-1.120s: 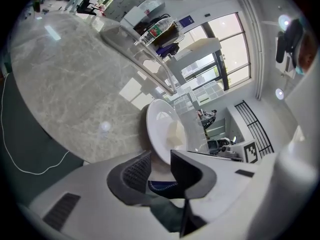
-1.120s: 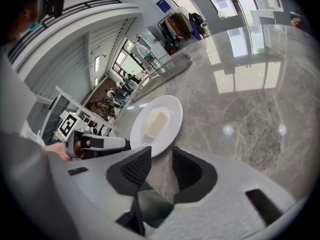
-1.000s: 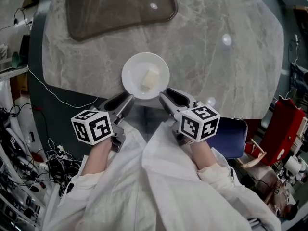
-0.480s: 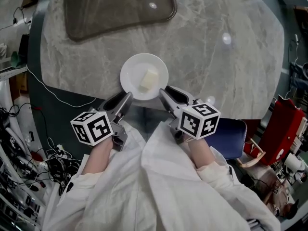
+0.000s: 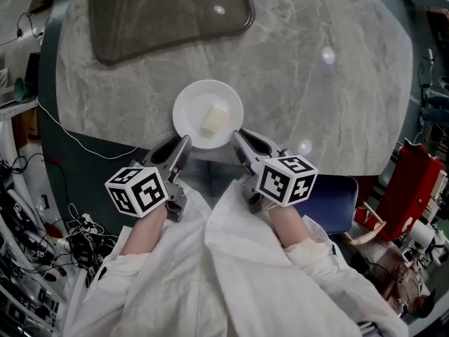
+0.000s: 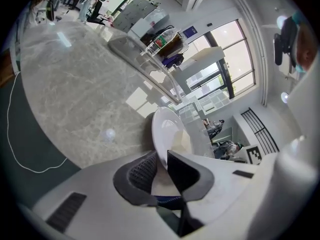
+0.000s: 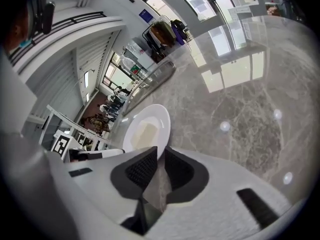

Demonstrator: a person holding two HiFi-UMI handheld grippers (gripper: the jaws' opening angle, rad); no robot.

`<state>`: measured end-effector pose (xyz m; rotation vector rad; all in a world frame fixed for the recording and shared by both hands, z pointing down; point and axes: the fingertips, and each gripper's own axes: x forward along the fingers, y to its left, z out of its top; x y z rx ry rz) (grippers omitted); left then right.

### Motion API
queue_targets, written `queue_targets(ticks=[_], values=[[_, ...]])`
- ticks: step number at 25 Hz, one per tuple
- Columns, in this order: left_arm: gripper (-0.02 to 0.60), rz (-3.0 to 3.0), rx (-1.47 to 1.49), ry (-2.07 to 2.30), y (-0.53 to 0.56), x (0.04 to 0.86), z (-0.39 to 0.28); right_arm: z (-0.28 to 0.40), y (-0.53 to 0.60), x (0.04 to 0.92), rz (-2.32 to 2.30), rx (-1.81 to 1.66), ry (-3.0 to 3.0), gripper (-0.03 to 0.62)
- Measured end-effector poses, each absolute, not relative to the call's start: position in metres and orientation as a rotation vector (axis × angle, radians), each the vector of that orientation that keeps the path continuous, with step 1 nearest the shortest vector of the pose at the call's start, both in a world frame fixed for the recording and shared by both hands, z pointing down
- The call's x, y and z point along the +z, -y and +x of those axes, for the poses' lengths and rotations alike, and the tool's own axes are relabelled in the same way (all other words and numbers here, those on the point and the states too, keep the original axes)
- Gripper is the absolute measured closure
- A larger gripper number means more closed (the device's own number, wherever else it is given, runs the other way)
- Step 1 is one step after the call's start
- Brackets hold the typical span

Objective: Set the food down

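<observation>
Head view: white plate (image 5: 188, 111) carrying a pale block of food (image 5: 215, 119), on the marble table (image 5: 316, 83) near its front edge.
Left gripper (image 5: 184, 143): jaws drawn narrow, clamped on the plate's near-left rim.
Right gripper (image 5: 238, 138): jaws have just been closing — the near-right rim is pinched between the pads.

Bright, even indoor light.
Lamp glare spots the polished bench (image 5: 316, 97); both gripper views bend and darken at their edges.

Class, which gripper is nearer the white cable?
Left. The left gripper sits right of the white cable; the right gripper, jaws just closing on the plate rim, lies beyond it.
</observation>
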<state>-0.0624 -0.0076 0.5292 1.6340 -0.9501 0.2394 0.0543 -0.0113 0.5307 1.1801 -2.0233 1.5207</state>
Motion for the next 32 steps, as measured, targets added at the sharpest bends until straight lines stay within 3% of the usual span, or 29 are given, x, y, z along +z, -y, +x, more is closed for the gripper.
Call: queue_targets(ticks=[18,32], values=[[0.523,1.711,0.245,0.901,0.022,0.519,-0.063,0.053,0.018,0.519,1.223,1.639,2.085,0.569],[0.523,1.770,0.166,0.985,0.028,0.477,-0.067,0.047,0.040,0.469,1.136,1.527,2.278,0.569]])
